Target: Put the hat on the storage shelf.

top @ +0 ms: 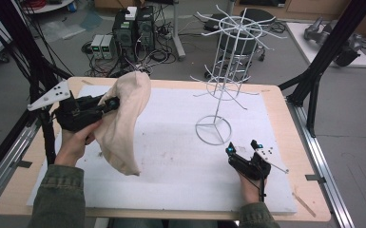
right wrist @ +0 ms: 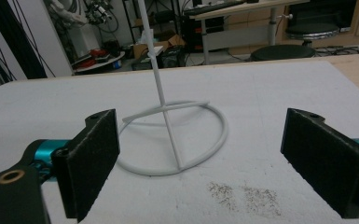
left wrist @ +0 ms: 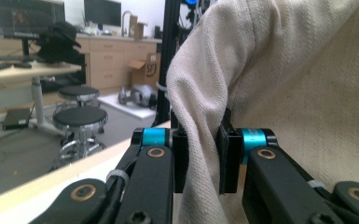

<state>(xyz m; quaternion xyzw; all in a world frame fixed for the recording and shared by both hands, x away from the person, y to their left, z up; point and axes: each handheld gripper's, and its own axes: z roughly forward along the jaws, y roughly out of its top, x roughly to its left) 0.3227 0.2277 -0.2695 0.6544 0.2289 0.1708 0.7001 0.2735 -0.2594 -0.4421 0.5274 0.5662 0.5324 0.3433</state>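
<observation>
A cream cloth bag (top: 123, 118) hangs from my left gripper (top: 111, 103) at the table's left, lifted, with its lower end near the white mat. In the left gripper view the black pads (left wrist: 227, 156) pinch a fold of the cream cloth bag (left wrist: 279, 84), so the left gripper (left wrist: 200, 158) is shut on it. A white wire rack (top: 228, 61) with many prongs stands right of centre on a ring base (top: 213, 129). My right gripper (top: 243, 147) rests open just in front of that base. The ring base (right wrist: 177, 140) lies ahead between the spread pads (right wrist: 93, 158) of the right gripper (right wrist: 205, 163).
A white mat (top: 171, 161) covers the wooden table (top: 290, 118). Dark crumbs (right wrist: 247, 196) speckle the mat near my right gripper. Black frame posts (top: 332, 42) stand at both table sides. Computers, cables and stools (top: 240, 38) sit on the floor beyond the far edge.
</observation>
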